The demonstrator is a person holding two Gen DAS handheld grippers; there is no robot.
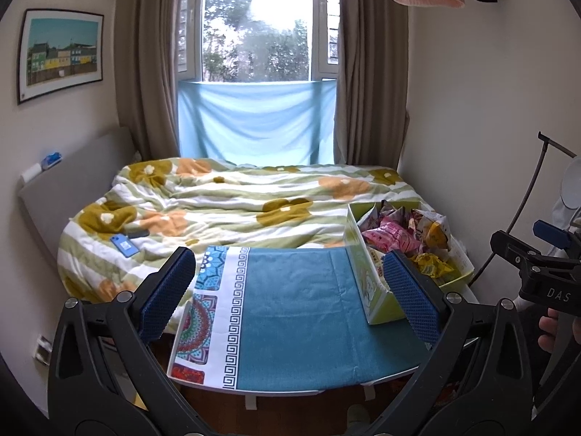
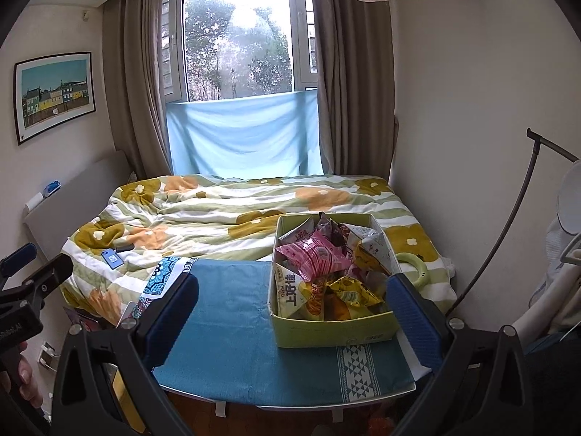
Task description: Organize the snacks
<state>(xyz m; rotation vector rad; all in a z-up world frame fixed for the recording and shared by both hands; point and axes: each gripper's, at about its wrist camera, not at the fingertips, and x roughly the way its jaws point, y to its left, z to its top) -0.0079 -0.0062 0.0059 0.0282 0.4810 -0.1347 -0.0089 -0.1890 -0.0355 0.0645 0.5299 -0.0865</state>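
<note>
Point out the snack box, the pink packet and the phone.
snack box (image 2: 326,330): right wrist view, near front wall.
pink packet (image 2: 319,256): right wrist view, middle of the wrapper.
phone (image 1: 124,245): left wrist view, centre of its blue back.

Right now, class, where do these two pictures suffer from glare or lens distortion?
Left wrist view: the window is blown out white, and the wall picture bows. Right wrist view: same window glare; the snack box stays sharp, and dark vignette rounds the corners.

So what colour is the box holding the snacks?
Yellow-green box; it shows best in the right wrist view.
</note>
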